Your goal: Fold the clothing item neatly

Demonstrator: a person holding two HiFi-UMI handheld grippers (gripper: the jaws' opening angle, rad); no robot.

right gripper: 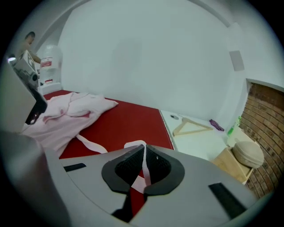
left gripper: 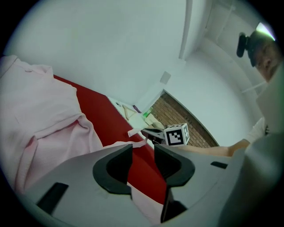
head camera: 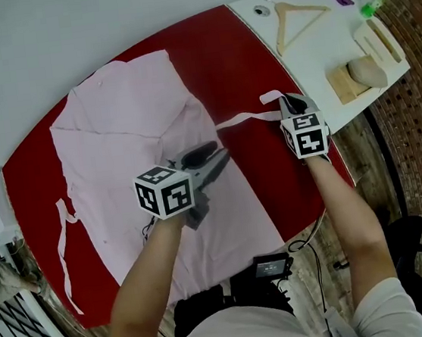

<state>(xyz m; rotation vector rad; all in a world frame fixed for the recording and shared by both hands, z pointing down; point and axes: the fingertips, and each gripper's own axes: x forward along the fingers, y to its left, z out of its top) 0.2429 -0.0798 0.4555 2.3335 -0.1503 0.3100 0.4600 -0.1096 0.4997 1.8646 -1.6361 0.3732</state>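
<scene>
I see the pale pink garment (head camera: 131,135) spread on the red table (head camera: 220,56), its upper part folded over and creased. One thin tie (head camera: 243,119) stretches toward 3 o'clock, pinched in my right claw (head camera: 285,103). A second tie (head camera: 62,243) lies slack at 8 o'clock.

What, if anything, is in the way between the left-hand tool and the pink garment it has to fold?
Nothing visible. The left gripper is right over the pink garment on the red table, its fingers apart with nothing gripped. The right gripper is shut on the garment's strap.
</scene>
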